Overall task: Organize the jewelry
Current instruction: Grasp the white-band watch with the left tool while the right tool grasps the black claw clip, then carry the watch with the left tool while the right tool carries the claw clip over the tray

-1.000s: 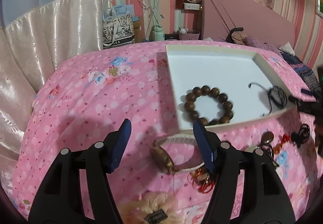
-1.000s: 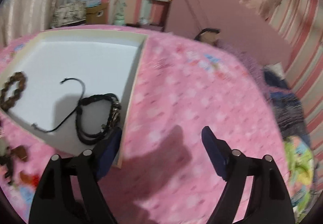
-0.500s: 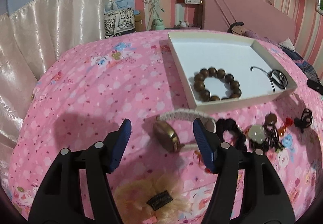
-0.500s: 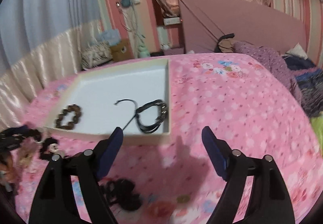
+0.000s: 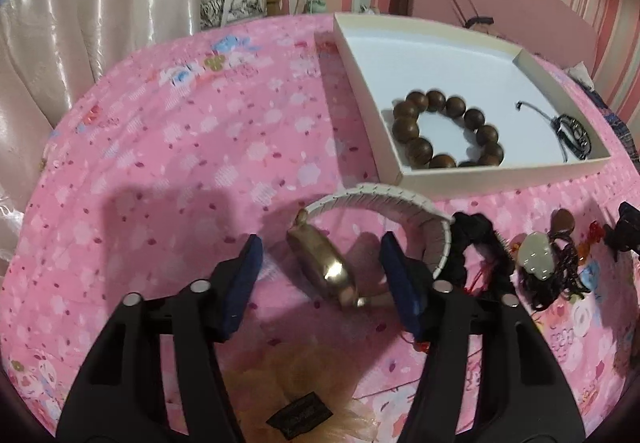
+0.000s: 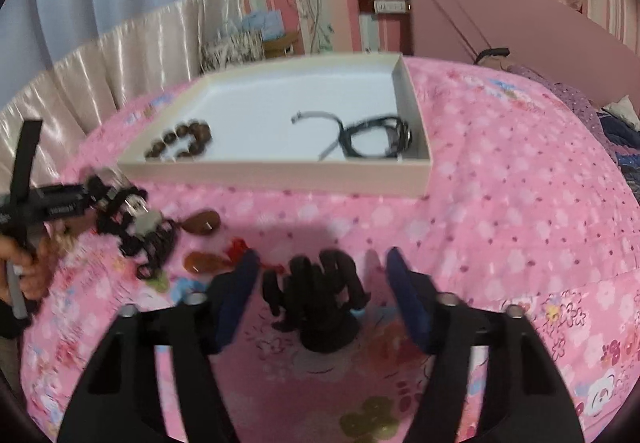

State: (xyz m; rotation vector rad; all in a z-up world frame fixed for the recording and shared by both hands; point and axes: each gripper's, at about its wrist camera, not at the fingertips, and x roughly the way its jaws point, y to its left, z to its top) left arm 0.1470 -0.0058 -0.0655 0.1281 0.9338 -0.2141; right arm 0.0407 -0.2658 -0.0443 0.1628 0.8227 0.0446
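Observation:
A white tray (image 5: pixel 416 175) on the pink bedspread holds a brown bead bracelet (image 5: pixel 448 129) and a black cord bracelet (image 5: pixel 572 131). My left gripper (image 5: pixel 320 275) is open, its jaws on either side of a gold watch (image 5: pixel 324 267) with a white band. My right gripper (image 6: pixel 320 291) is open around a black hair claw (image 6: pixel 320 299) lying on the bedspread. The tray (image 6: pixel 280 173), the beads (image 6: pixel 180 141) and the cord bracelet (image 6: pixel 372 141) also show in the right wrist view.
Loose pieces lie in front of the tray: a black scrunchie (image 5: pixel 476 239), a pale stone pendant on black cord (image 5: pixel 536 255), brown and red pendants (image 6: pixel 202 223). A blond hair piece (image 5: pixel 304 399) lies under the left gripper. Headboard and curtains stand behind.
The left gripper has come down and forward so the watch now lies between its jaws. The right gripper has swung back from the tray and lowered over the black hair claw.

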